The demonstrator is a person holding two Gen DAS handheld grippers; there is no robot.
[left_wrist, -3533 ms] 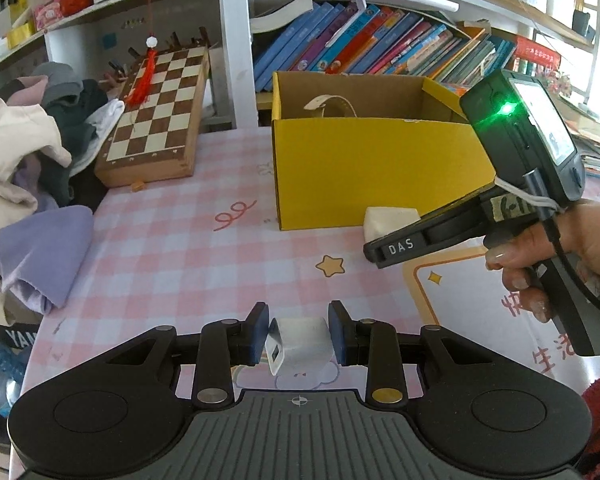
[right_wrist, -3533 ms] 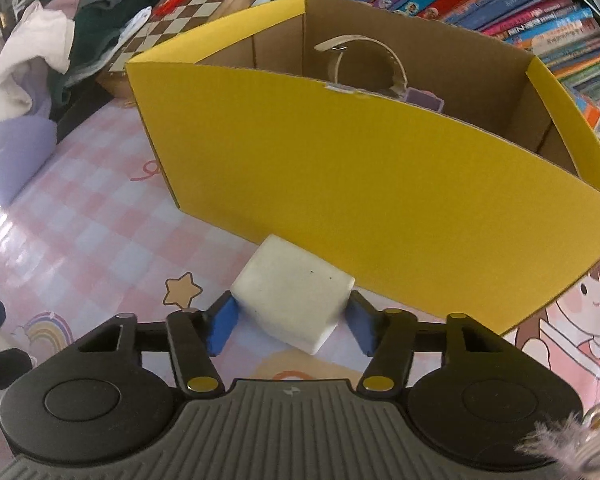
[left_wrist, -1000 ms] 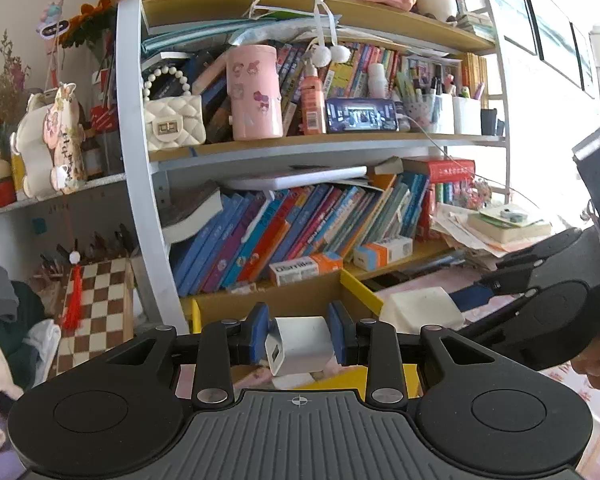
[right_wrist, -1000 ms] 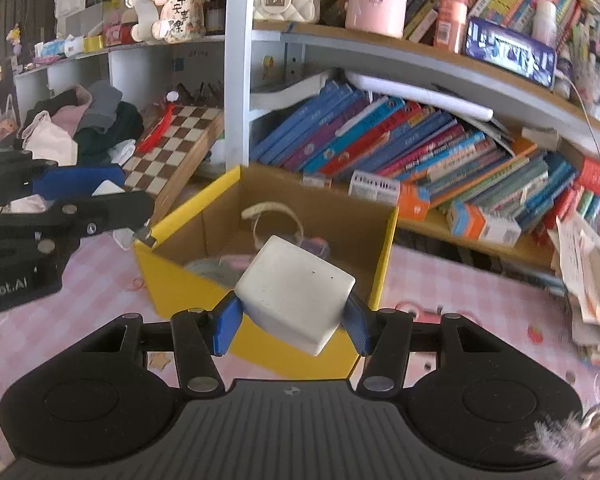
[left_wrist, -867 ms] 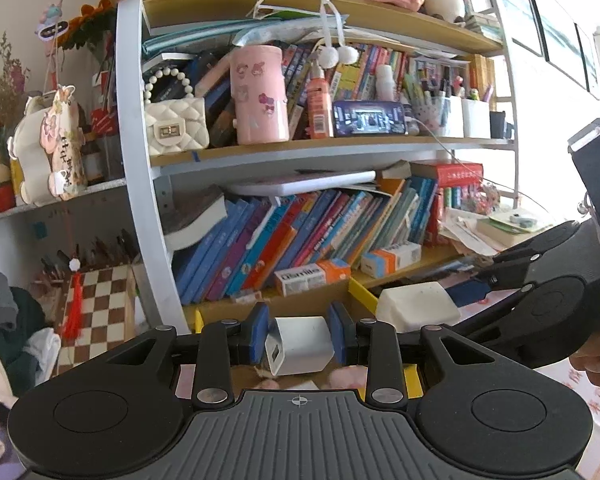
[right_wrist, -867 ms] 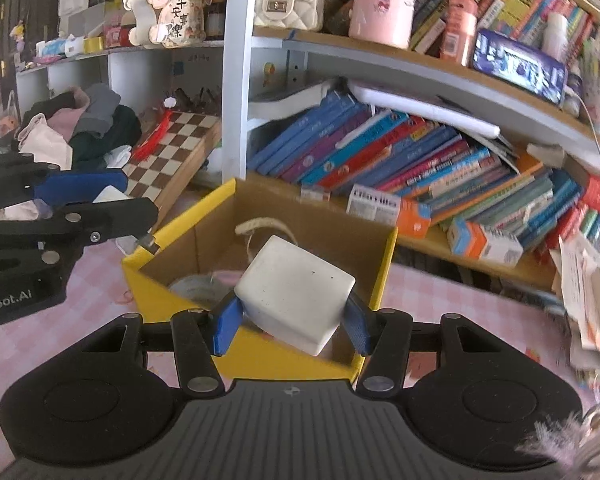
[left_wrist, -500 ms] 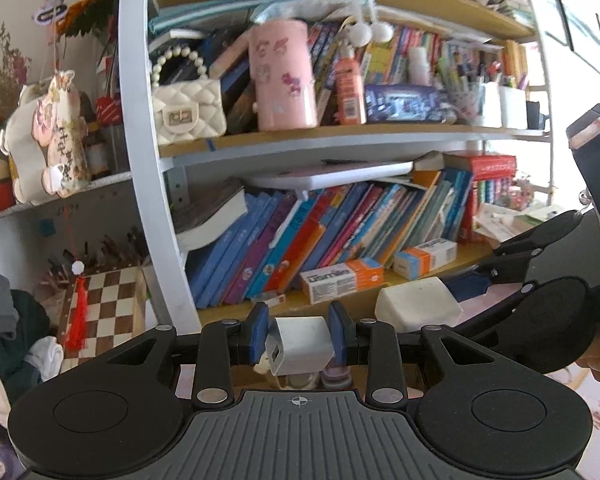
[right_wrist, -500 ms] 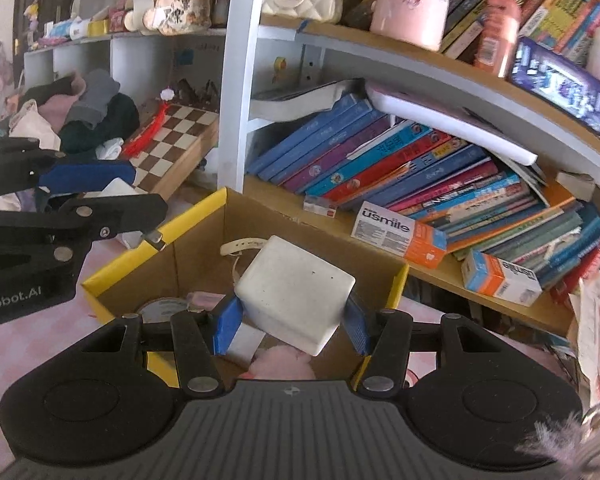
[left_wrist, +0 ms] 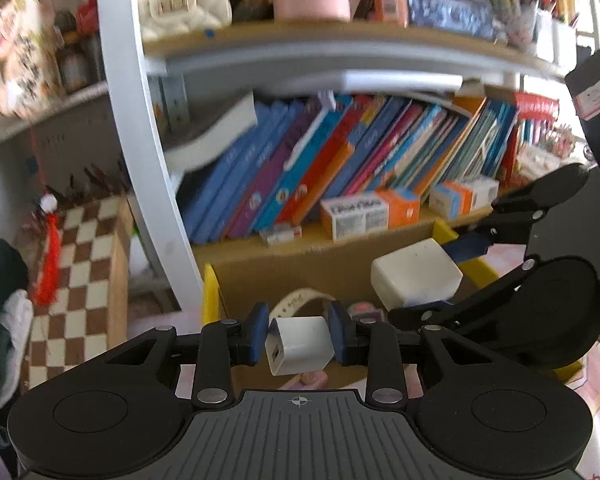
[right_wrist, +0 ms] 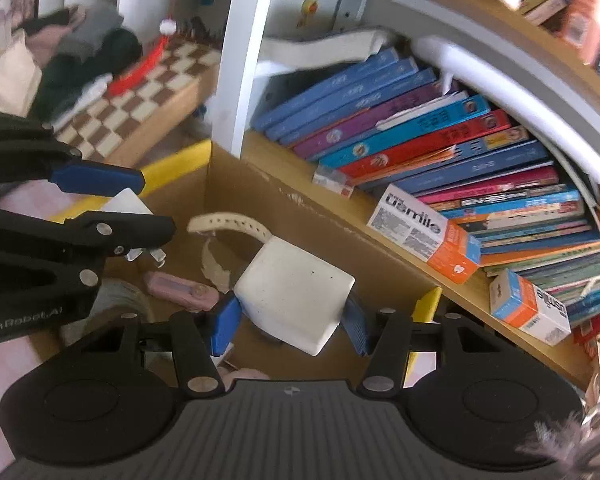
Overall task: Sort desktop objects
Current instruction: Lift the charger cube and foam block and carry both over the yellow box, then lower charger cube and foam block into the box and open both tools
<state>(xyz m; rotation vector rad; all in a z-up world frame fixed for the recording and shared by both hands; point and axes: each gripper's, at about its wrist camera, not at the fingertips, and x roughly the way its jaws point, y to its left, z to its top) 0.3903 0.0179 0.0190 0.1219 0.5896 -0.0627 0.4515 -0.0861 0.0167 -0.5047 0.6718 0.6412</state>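
A bookshelf (left_wrist: 340, 168) packed with leaning books fills the background; a chessboard (left_wrist: 88, 264) stands to its left, beside a pile of clothes (right_wrist: 80, 52). Small toothpaste cartons (right_wrist: 424, 236) lie on the lower shelf in front of the books.

An open yellow box (left_wrist: 210, 292) with a brown cardboard interior sits below the shelf. Inside it lie a cream watch strap (right_wrist: 228, 224) and a pink device (right_wrist: 180, 286).

Left gripper (left_wrist: 299, 338): closed on a small white charger (left_wrist: 300, 346), which is clamped between the blue pads (left_wrist: 256, 332). The charger's port face points left and down. The charger is held above the near part of the box.

Right gripper (right_wrist: 292, 316): closed on a larger white block (right_wrist: 296, 296), tilted between its blue pads (right_wrist: 224, 322). The block hangs over the box interior, near the right wall.

In the left wrist view, the right gripper (left_wrist: 440, 276) and its block (left_wrist: 416, 274) appear to the right, above the box. In the right wrist view, the left gripper (right_wrist: 112, 196) enters from the left edge, with a corner of the charger (right_wrist: 126, 202) visible between its fingers.
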